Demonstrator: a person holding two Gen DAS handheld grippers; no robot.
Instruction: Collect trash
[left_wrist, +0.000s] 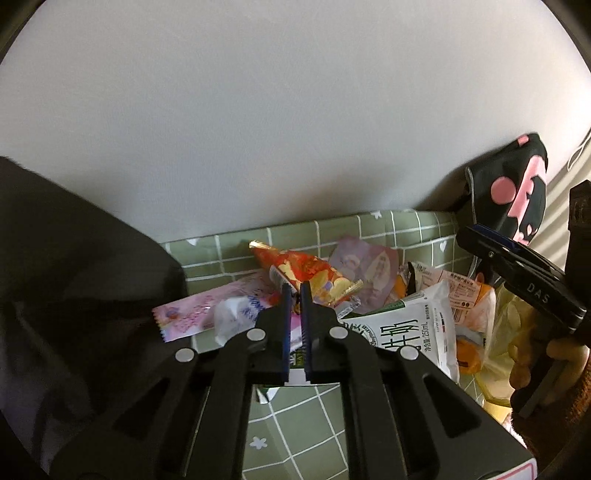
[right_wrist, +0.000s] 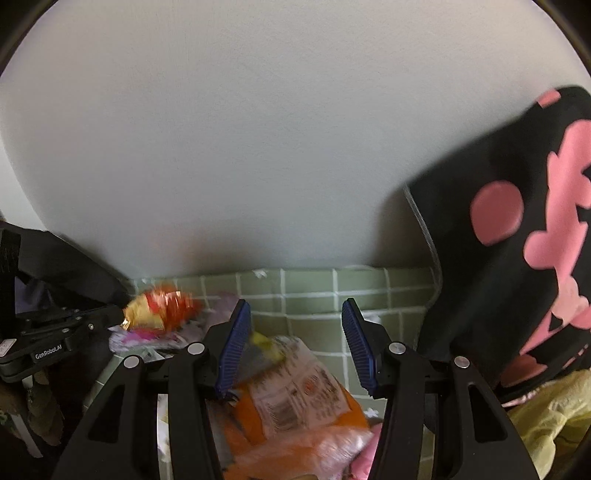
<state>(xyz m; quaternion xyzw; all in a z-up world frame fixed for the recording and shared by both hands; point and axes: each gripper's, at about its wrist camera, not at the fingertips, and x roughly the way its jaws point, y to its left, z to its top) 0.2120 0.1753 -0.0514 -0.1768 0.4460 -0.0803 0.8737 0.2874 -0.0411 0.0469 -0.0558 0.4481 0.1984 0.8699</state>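
A pile of wrappers lies on a green checked tablecloth (left_wrist: 295, 424). My left gripper (left_wrist: 294, 291) is shut on a red and gold snack wrapper (left_wrist: 314, 275), which also shows in the right wrist view (right_wrist: 162, 310). My right gripper (right_wrist: 295, 339) is open and empty, its jaws wide apart above an orange and clear food packet (right_wrist: 295, 398). A white milk carton (left_wrist: 406, 332), a pink wrapper (left_wrist: 188, 314) and a lilac wrapper (left_wrist: 365, 269) lie in the pile.
A white wall stands right behind the table. A black bag with pink print (right_wrist: 517, 258) stands at the right against the wall. A yellow plastic bag (right_wrist: 554, 417) lies below it. A dark cloth (left_wrist: 74, 277) sits at the left.
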